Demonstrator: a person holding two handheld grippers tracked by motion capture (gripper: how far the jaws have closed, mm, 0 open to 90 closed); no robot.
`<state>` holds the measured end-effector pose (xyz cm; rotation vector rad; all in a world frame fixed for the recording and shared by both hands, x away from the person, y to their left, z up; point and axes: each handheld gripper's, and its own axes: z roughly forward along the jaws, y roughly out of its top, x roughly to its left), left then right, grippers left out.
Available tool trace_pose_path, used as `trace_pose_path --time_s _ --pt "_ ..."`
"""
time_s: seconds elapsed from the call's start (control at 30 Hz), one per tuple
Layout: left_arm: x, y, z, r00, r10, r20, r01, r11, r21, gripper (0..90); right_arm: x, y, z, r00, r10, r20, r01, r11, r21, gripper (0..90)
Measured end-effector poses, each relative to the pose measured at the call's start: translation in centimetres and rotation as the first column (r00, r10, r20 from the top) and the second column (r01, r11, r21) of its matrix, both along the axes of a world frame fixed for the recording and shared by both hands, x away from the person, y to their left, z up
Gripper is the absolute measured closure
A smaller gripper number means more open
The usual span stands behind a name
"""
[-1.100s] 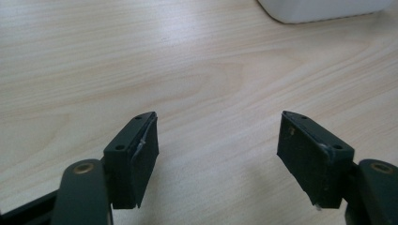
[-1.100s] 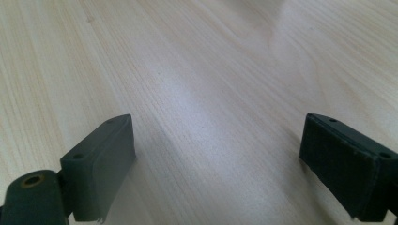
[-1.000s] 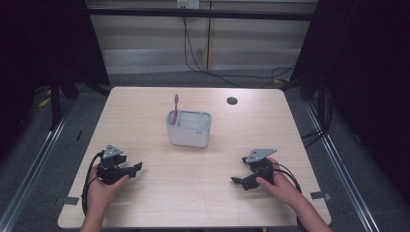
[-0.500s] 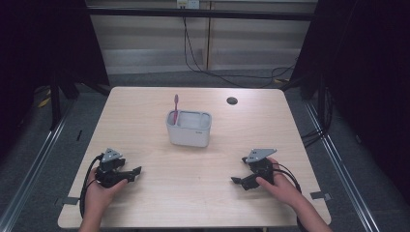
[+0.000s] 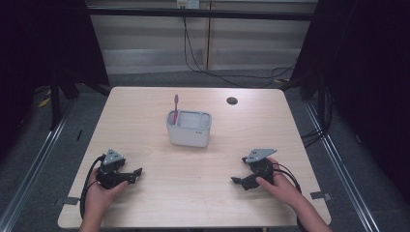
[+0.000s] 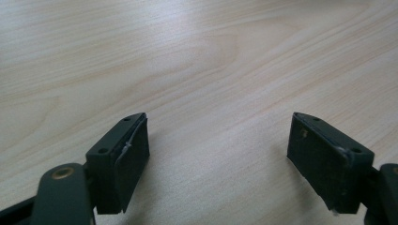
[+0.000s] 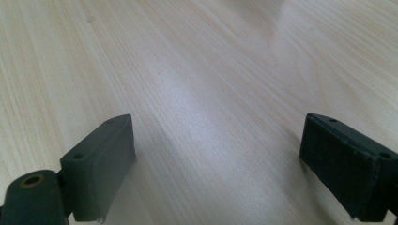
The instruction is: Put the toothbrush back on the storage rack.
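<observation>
Surface: a pale wood-grain tabletop (image 7: 202,70) is stretching away, its grain running diagonally.
Gripper: the right gripper (image 7: 216,154) is hovering just above the tabletop.
Jaws: two black blocky jaws are standing wide apart over the tabletop, bare wood lying between them.

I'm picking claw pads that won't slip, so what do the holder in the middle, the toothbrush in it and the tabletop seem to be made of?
The holder looks like matte grey-white plastic: smooth rounded walls, no shine. The toothbrush seems to be pink plastic, too small to tell more. The tabletop looks like pale wood or wood-look laminate: fine grain lines with a soft sheen.
</observation>
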<state>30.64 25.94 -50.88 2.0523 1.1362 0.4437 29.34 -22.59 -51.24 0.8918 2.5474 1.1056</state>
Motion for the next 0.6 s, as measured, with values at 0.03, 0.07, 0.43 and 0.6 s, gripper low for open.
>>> trace_pose_path --time_s 0.03,0.07,0.43,0.6 --pt "-0.01 -0.01 0.0 1.0 0.0 0.001 0.0 1.0 0.003 20.6 0.0 -0.01 0.0 1.0 0.0 0.0 0.0 1.0 0.0 10.1" --pt "-0.01 -0.06 0.0 1.0 -0.001 0.002 0.001 1.0 0.005 20.6 0.0 -0.01 0.0 1.0 0.0 0.0 0.0 1.0 0.0 10.1" --pt "-0.02 -0.35 -0.04 0.9999 -0.013 0.002 0.013 0.9992 0.038 16.1 0.0 -0.01 0.0 1.0 0.001 0.0 -0.001 1.0 0.0 10.1" --pt "-0.01 -0.36 -0.03 0.9999 -0.014 0.0 0.014 0.9991 0.04 15.2 0.0 0.0 0.0 1.0 0.0 0.0 0.0 1.0 0.0 10.2"
